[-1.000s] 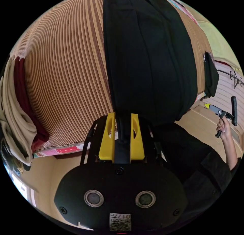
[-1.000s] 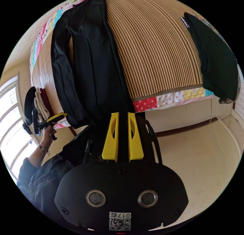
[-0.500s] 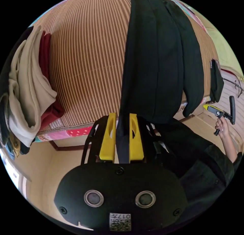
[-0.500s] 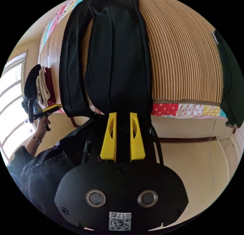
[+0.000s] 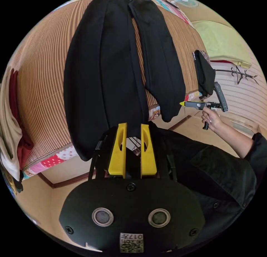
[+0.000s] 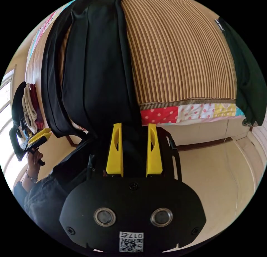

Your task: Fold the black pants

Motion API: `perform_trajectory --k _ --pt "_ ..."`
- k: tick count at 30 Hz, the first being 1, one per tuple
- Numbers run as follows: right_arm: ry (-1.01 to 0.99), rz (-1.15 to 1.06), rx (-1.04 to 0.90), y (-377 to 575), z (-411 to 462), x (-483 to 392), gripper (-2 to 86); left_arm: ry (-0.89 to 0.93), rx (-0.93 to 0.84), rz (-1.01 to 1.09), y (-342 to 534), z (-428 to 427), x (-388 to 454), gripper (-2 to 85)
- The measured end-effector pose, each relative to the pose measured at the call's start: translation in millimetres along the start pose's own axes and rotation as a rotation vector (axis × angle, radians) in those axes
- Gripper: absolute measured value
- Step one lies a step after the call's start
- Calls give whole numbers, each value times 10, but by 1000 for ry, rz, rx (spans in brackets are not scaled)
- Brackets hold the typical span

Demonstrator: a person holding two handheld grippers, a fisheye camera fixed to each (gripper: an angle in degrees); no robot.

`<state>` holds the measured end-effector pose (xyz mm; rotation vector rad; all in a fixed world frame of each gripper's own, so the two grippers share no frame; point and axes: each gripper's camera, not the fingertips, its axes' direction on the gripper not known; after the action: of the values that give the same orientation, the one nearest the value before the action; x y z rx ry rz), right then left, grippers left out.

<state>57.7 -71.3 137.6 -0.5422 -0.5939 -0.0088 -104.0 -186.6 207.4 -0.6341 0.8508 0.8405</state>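
A: On the striped mat (image 5: 41, 81) over the bed: one pair of black pants (image 5: 105, 73), both legs laid lengthwise, cuffs hanging past the near edge above the patchwork quilt (image 6: 194, 110). Is that your count?

B: Yes. Item two, your left gripper (image 5: 132, 129): yellow jaws spread apart, the mat's edge and a strip of quilt visible between them, the pants cuff just past the tips. Nothing is pinched.

A: Item three, your right gripper (image 6: 135, 129)?

B: Jaws spread as well. Black cloth lies behind the gap, but neither jaw presses on it. In the left gripper view you hold that same tool out at the right, its yellow tip just beside the hem of the far leg; from that angle I cannot tell how its jaws stand.

A: Other stock on the bed?

B: A folded dark garment (image 6: 247, 81) at the mat's far corner, well apart from the pants. A stack of beige and dark red clothes (image 5: 12, 129) at the opposite end. A green pillow (image 5: 222, 42) beyond the dark garment.
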Motion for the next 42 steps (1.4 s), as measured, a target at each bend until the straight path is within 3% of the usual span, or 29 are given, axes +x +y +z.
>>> perform_trajectory --k 4,11,17,24,27,30,35,37,42 --pt "-254 38 54 312 -37 487 122 48 -38 30 200 -66 105 77" --pt "-389 61 54 761 64 1027 89 21 -64 23 360 -530 99 74" --pt "-501 -39 93 1371 -181 1294 33 79 -49 40 284 -996 390 66" --pt "-758 -259 342 2323 -1270 1394 26 219 -37 80 -37 -1650 1264 86" --pt "-708 -424 360 2527 -1692 1023 27 241 -39 146 -208 -1952 1839 112" --pt "-650 -541 315 2538 -1847 601 28 232 -75 181 -353 -2050 2342 133" --pt "-644 -710 192 2379 -1715 195 31 16 -219 106 -362 -1651 2731 94" --pt "-631 -776 79 2242 -1542 188 35 -14 -193 83 -222 -1590 2757 29" --pt "-533 -775 -165 1602 -1132 551 53 67 -108 -51 79 -1562 2605 6"
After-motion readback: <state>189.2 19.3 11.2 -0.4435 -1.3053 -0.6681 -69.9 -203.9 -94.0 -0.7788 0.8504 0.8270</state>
